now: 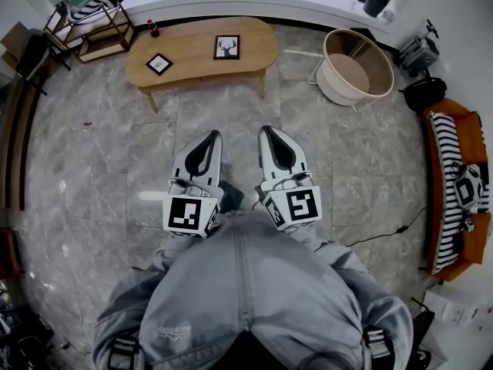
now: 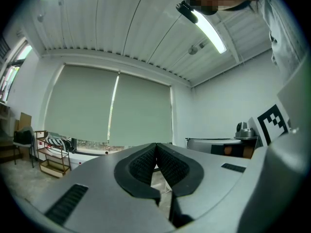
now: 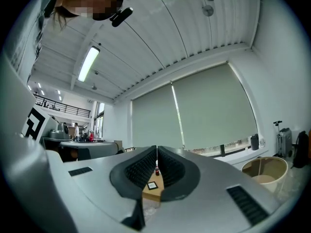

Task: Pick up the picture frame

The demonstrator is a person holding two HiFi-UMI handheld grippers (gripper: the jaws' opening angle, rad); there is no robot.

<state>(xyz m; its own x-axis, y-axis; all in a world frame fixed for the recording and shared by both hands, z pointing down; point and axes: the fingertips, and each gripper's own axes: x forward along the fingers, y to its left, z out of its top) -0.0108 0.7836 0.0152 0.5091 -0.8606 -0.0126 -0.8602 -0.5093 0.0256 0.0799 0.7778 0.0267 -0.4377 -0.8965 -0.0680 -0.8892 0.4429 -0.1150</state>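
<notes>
Two picture frames lie on a low oval wooden table (image 1: 254,48) far ahead of me: a larger black one with a deer print (image 1: 226,47) and a smaller black one (image 1: 159,63) to its left. My left gripper (image 1: 210,137) and right gripper (image 1: 267,133) are held side by side close to my body, pointing level toward the table, well short of it. Both are shut with nothing between the pads. In the right gripper view the small frame (image 3: 152,185) and the table (image 3: 154,193) show through the gap behind the shut tips (image 3: 157,149). The left gripper (image 2: 156,146) faces the window blinds.
A red bottle (image 1: 152,28) stands at the table's back left. A round white basket table (image 1: 356,68) is at the right, an orange sofa with a striped cushion (image 1: 454,183) further right, and a metal shelf (image 1: 88,21) at the back left. Grey marble floor (image 1: 100,168) spreads between me and the table.
</notes>
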